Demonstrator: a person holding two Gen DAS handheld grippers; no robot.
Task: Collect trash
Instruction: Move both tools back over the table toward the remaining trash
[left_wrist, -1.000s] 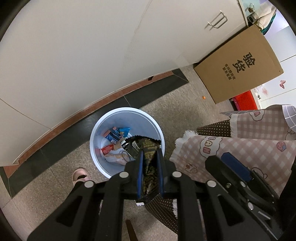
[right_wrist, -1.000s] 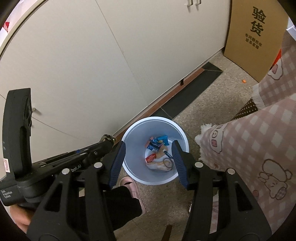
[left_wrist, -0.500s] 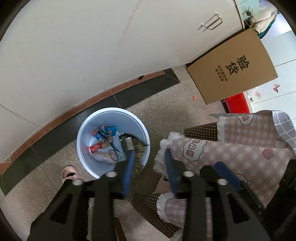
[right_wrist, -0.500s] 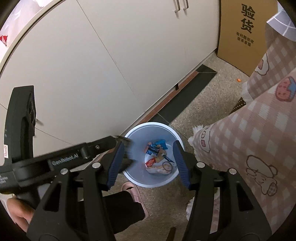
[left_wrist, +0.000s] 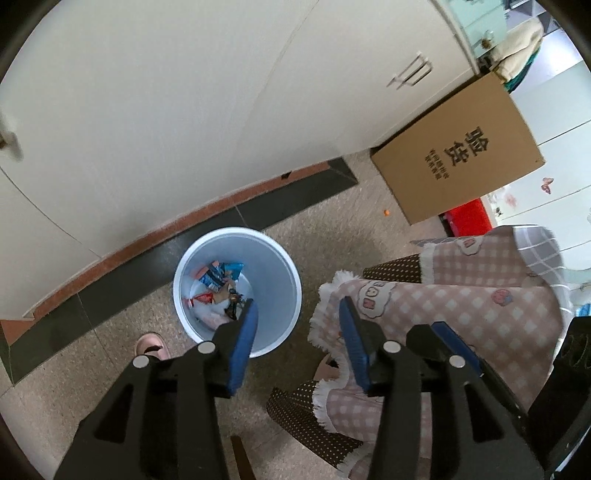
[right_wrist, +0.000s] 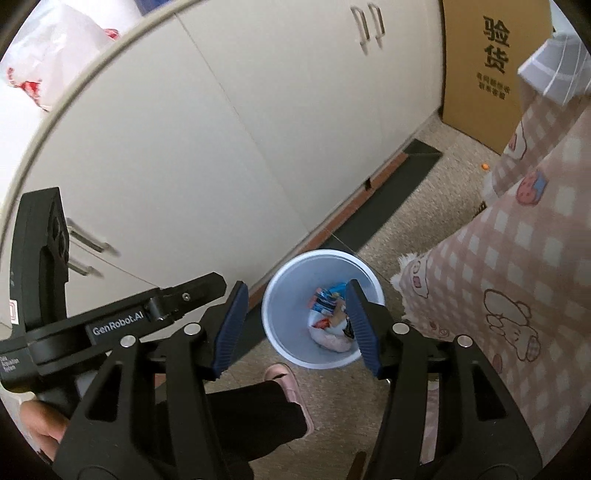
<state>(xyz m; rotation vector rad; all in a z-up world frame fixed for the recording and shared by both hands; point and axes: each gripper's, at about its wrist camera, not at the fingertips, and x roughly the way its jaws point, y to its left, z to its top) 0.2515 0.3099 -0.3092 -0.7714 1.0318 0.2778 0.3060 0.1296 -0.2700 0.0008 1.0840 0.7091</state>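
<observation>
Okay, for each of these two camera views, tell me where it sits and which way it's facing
Left wrist: on the left gripper, facing steeply down at the white bin; jaws open and empty, pink slipper visible.
Right wrist: on the right gripper, facing down at the bin; jaws open, a hand holds the left gripper.
Shared: bin, cardboard box, checked cloth.

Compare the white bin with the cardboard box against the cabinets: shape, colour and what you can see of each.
The white bin is round and open at the top, with wrappers lying inside; the cardboard box is flat-sided and brown, and no contents show. The bin's outside is plain, while the box carries black printed characters. The bin stands apart from the cabinets; the box seems to lean against them. Both rest on the speckled floor.
</observation>
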